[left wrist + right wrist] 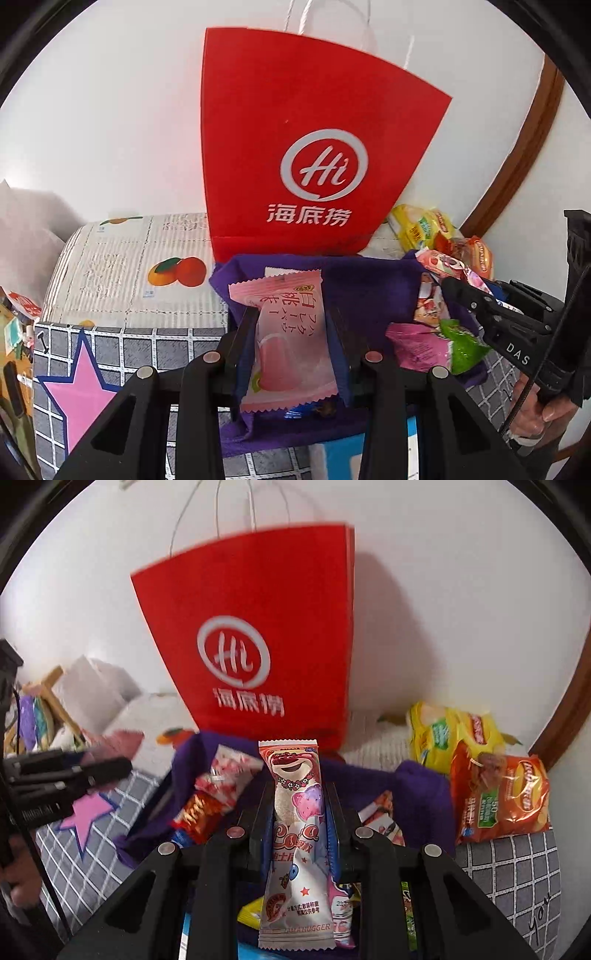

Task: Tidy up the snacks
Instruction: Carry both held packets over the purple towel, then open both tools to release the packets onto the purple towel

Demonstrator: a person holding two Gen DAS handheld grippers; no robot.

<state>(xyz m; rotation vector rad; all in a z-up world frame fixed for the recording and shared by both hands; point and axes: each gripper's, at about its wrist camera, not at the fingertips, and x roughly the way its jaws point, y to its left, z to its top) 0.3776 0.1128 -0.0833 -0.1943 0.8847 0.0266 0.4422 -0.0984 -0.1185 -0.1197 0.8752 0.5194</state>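
Note:
My left gripper (pixel 291 332) is shut on a pink peach jelly packet (pixel 291 343) and holds it above a purple felt basket (pixel 365 288) of snacks. My right gripper (pixel 297 808) is shut on a long white and pink bear snack packet (pixel 297 849), held upright over the same purple basket (pixel 417 786). The right gripper also shows at the right of the left wrist view (pixel 476 295) with its packet. The left gripper shows blurred at the left of the right wrist view (pixel 110 764). Several wrapped snacks (pixel 436 332) lie in the basket.
A red paper bag (pixel 295 147) with a white Hi logo stands against the white wall behind the basket; it also shows in the right wrist view (pixel 251 635). Yellow (pixel 439 734) and orange chip bags (pixel 502 797) lie at the right. A grid-pattern cloth (pixel 110 354) covers the table.

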